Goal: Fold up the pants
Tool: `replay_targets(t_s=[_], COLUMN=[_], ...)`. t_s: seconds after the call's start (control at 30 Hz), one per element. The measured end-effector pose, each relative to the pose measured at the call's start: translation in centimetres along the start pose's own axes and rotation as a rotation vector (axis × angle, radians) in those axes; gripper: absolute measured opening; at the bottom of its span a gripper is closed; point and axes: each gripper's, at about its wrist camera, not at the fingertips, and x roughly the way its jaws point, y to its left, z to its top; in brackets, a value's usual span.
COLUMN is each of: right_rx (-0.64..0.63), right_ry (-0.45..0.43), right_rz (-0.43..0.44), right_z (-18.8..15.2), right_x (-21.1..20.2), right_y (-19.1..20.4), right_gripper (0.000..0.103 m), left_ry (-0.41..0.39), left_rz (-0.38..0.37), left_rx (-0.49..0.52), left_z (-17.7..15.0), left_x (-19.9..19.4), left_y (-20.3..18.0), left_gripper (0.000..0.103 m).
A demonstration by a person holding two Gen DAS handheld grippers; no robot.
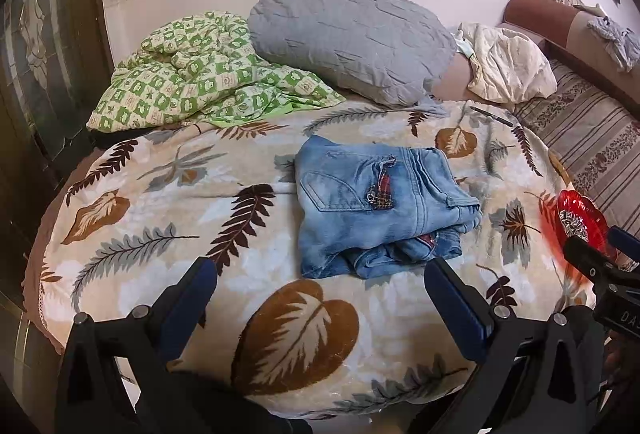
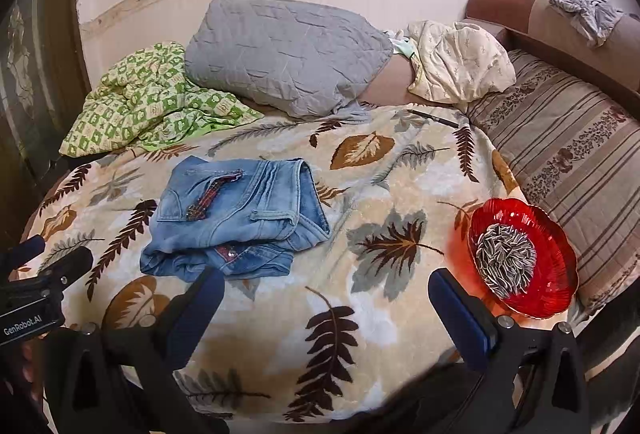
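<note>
One pair of pants (image 1: 380, 209), in faded blue denim, is seen lying on the bed (image 1: 160, 193), already gathered into a compact, roughly square bundle with a back pocket and a red plaid trim turned up. The lower layers are bunched at the near edge, so the fold is judged to be done or nearly so, with only tidying left. The bundle is placed near the middle of the leaf-patterned blanket, presumably because that is the flattest open stretch.

Two tools are counted. The left tool (image 1: 320, 286) is held just short of the bundle's near edge, its blue pads spread wide with nothing between them. The right tool (image 2: 326, 298) is likewise spread and empty, held over bare blanket between the pants and one red glass dish (image 2: 524, 258) of striped seeds, which is set well to the side, apart from the denim.

Further back, one grey pillow (image 1: 348, 37), one green checked quilt (image 1: 192, 73) and one cream bundle of cloth (image 1: 508, 65) are piled against the wall, and one pen (image 1: 491, 116) is seen lying near them.
</note>
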Motion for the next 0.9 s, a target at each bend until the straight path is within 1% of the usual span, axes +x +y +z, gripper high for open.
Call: replay_targets(t_s=[0.73,0.9], right_rx=[-0.003,-0.003], right_ry=[0.006,0.005], right_rz=[0.005,0.006], right_z=[-0.17,-0.21], right_x=[0.07,0.12], right_y=[0.13,0.07], right_gripper=[0.103,0.103], left_ry=[-0.002,-0.001], left_rz=[-0.002,0.010], left_rx=[0.002,0.009], left_z=[0.01,-0.07], left_x=[-0.14,-0.12], left_y=[0.00,-0.33], left_gripper=[0.103,0.103])
